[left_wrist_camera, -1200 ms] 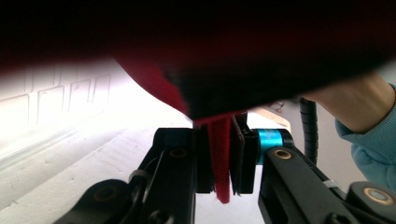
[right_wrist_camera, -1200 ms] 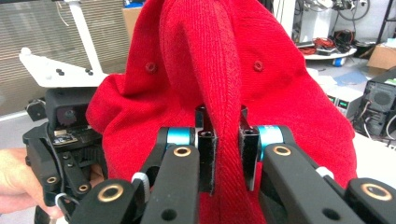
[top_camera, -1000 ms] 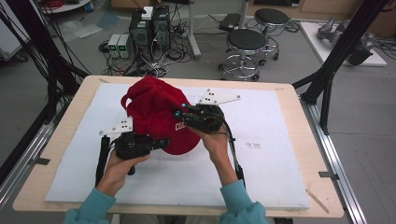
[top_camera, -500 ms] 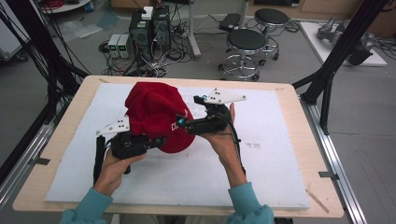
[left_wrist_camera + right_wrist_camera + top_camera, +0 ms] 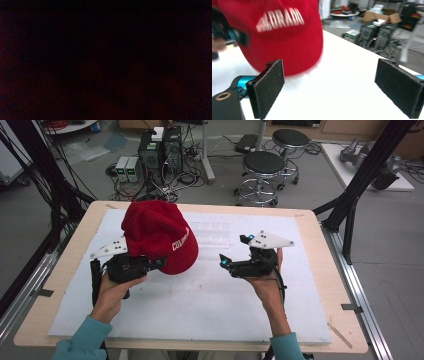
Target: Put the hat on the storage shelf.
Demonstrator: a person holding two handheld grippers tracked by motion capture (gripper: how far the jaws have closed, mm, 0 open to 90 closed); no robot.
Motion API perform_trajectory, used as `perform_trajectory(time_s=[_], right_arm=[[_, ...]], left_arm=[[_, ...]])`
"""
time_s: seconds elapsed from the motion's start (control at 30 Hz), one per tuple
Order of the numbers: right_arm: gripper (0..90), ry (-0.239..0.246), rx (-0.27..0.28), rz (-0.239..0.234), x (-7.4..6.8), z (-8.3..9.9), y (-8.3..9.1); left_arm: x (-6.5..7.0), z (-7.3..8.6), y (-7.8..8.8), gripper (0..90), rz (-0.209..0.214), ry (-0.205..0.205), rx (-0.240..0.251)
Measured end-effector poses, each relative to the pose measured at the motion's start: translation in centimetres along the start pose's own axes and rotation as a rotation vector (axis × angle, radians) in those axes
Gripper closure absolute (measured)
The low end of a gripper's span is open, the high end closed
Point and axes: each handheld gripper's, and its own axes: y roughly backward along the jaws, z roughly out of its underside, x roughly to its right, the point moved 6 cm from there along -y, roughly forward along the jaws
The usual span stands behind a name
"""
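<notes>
Since half a second earlier, the right gripper (image 5: 231, 255) has drawn away from the red cap (image 5: 157, 237) to the right and now hangs apart from it over the white mat (image 5: 210, 310), jaws spread wide with nothing between them. The cap, red fabric with white lettering across its front, sits raised at the left of the mat, draped over the left gripper (image 5: 152, 265). That gripper's tips are buried under the cloth and its own view is dark, so their state cannot be told.
</notes>
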Motion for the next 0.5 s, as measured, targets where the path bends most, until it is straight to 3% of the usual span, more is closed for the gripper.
perform_trajectory(time_s=[0.13,0.2,0.23,0.27,0.5], right_arm=[[8.1,-0.014,-0.063,0.05,1.0,1.5,1.8],[8.1,-0.011,-0.05,0.056,1.2,1.6,2.1],[8.1,-0.011,-0.009,0.06,1.3,1.7,2.7],[8.1,-0.01,-0.003,0.072,1.6,2.1,3.4],[8.1,-0.039,-0.018,0.132,3.0,4.7,5.3]], left_arm=[[-1.0,-1.6,0.6,84.9,-0.048,-0.038,0.004],[-1.4,-2.1,0.7,84.9,-0.064,-0.048,0.002],[-1.7,-2.5,0.8,84.9,-0.078,-0.062,-0.003],[-1.9,-2.9,0.9,84.9,-0.094,-0.073,-0.007],[-3.7,-4.7,1.2,84.9,-0.188,-0.144,-0.045]])
